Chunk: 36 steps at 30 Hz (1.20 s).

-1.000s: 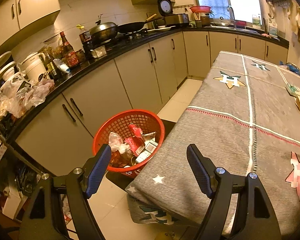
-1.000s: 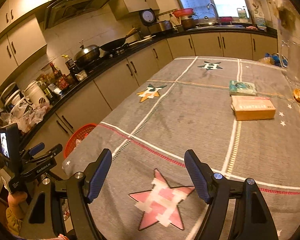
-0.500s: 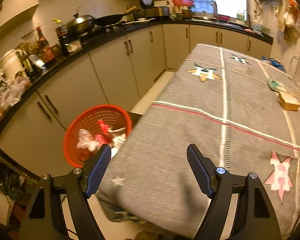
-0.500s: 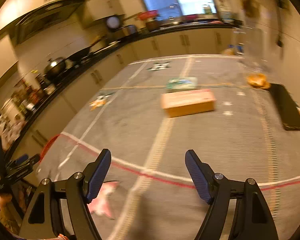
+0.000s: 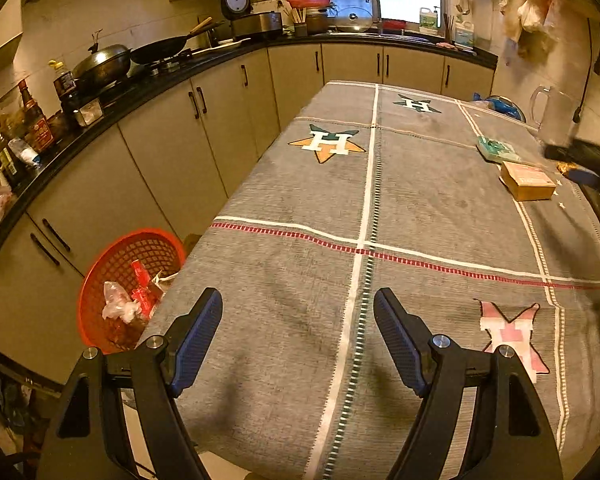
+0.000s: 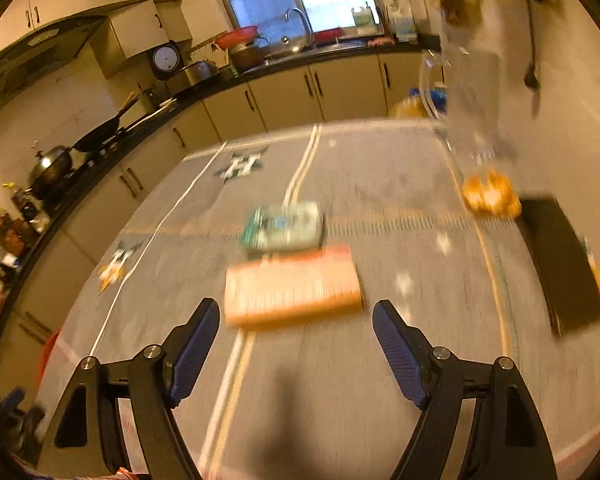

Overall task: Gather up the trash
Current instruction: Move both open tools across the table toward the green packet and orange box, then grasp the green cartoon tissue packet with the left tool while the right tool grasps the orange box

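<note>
Since a second ago both grippers have swung away from the table's left edge: the right gripper [image 6: 296, 344] has closed in on the orange-brown box [image 6: 292, 284], which now lies just beyond its spread, empty fingers, and the left gripper [image 5: 298, 336] has turned from the red basket [image 5: 100, 280] to look down the length of the table [image 5: 300, 280], its fingers likewise wide apart and holding nothing. Trash left to collect sits near the table's right edge: the box, a green packet [image 6: 284, 226] just behind it and nearly touching, and a crumpled orange wrapper [image 6: 490, 196] further right, beside a black flat object [image 6: 560, 268] at the very edge. A clear pitcher [image 6: 472, 92] stands behind the wrapper. The basket sits on the floor by the near left corner, already partly filled. The right view is smeared with motion, so the approach looks fast, and I judge the main risk to be overshoot: the fingers could shove the box into the packet rather than straddle it. Its width looks close to the jaws' span, so a grab across the long side may slip; the short side seems safer. Dragging it could also bunch the cloth. A later reach for the wrapper risks knocking the pitcher.
</note>
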Motion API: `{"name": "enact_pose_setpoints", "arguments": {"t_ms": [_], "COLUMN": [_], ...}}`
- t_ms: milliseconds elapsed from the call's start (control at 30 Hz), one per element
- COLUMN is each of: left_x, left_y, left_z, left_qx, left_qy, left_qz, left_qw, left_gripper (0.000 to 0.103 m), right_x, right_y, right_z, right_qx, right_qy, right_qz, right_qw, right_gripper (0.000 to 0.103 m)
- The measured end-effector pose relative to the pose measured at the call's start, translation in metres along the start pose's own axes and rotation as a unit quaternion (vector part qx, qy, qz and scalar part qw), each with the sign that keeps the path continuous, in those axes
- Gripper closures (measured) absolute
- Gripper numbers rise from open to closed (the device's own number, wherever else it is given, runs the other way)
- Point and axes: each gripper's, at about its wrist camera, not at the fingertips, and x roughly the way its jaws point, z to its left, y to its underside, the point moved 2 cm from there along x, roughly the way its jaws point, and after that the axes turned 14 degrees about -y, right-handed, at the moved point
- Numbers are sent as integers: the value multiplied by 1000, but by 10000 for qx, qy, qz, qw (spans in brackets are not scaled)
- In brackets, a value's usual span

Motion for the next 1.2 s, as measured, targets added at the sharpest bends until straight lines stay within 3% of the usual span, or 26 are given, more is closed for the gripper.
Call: {"name": "enact_pose_setpoints", "arguments": {"t_ms": [133, 300, 367, 400, 433, 633, 700, 767, 800, 867, 967, 1033, 1100, 1200], "left_x": [1, 3, 5, 7, 9, 20, 16, 12, 9, 5, -2, -3, -1, 8], "left_y": [-2, -3, -4, -4, -4, -7, -10, -13, -16, -21, -31, -39, -47, -64], "left_z": [2, 7, 10, 11, 13, 7, 0, -9, -15, -25, -48, -65, -82, -110], "left_qx": [-24, 4, -4, -25, -52, -204, -119, 23, 113, 259, 526, 749, 986, 1275], "left_qy": [53, -4, -41, -60, -68, 212, 292, 349, 410, 518, 841, 1074, 1211, 1480], "left_qz": [20, -3, -8, 6, 32, 268, 221, 130, 57, -64, -332, -500, -565, -480], "left_qw": [10000, 10000, 10000, 10000, 10000, 9992, 9993, 9993, 9991, 9983, 9945, 9901, 9861, 9796], "left_gripper": [26, 26, 26, 26, 26, 26, 26, 26, 26, 26, 26, 26, 26, 26], "right_x": [42, 87, 102, 108, 113, 105, 96, 82, 75, 46, 7, -11, -16, -8], "right_y": [-30, -57, -58, -56, -54, -19, 2, 22, 27, 30, 24, 20, 19, 24], "right_z": [-15, -23, -21, -19, -16, 34, 52, 65, 66, 57, 28, 1, -19, -46], "right_qx": [448, 369, 213, 86, -50, -812, -914, -1002, -1058, -1015, -432, 180, 560, 989], "right_qy": [-53, 222, 222, 235, 231, -684, -1392, -1881, -1913, -1662, -1135, -970, -801, -582], "right_qz": [151, 227, 444, 598, 719, 1159, 1671, 2042, 2019, 1493, 431, -64, -214, -42], "right_qw": [9989, 9988, 9985, 9979, 9971, 9876, 9718, 9554, 9547, 9694, 9917, 9951, 9950, 9934], "right_gripper": [17, 17, 29, 53, 68, 69, 66, 61, 55, 40, 33, 16, 15, 15]}}
